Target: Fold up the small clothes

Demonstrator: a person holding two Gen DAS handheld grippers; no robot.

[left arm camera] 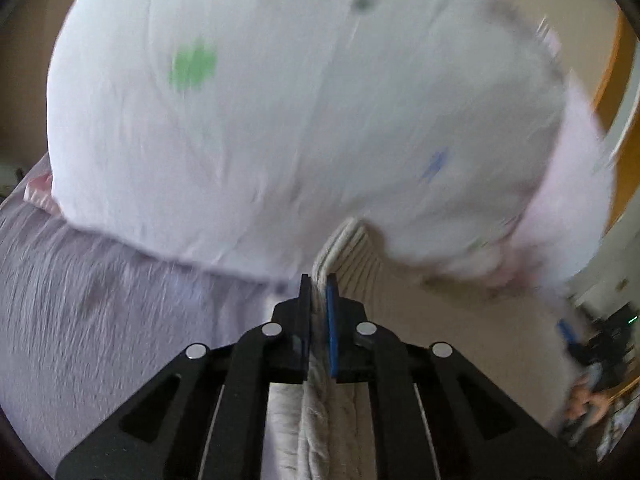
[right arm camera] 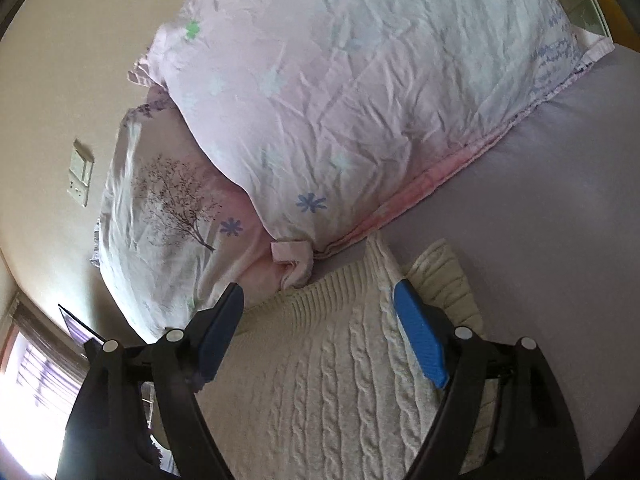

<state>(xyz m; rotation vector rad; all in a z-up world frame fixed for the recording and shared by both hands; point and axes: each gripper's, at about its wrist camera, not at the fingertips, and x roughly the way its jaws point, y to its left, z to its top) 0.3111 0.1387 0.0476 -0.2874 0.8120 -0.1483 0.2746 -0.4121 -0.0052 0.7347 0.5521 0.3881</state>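
A cream cable-knit sweater (right arm camera: 320, 368) lies on the lilac bed sheet (right arm camera: 560, 208), its ribbed edge near the pillows. My right gripper (right arm camera: 320, 304) is open, its blue-padded fingers (right arm camera: 420, 344) spread over the sweater without pinching it. In the left wrist view my left gripper (left arm camera: 319, 280) is shut on a ribbed fold of the sweater (left arm camera: 344, 256), which runs between the jaws and hangs below. This view is motion-blurred.
A large pink-white floral pillow (right arm camera: 360, 100) and a second pillow with a tree print (right arm camera: 168, 208) lie just beyond the sweater. The pillow (left arm camera: 280, 112) fills the left wrist view. A beige wall with a switch plate (right arm camera: 80, 178) stands behind; a window (right arm camera: 32, 380) is at the lower left.
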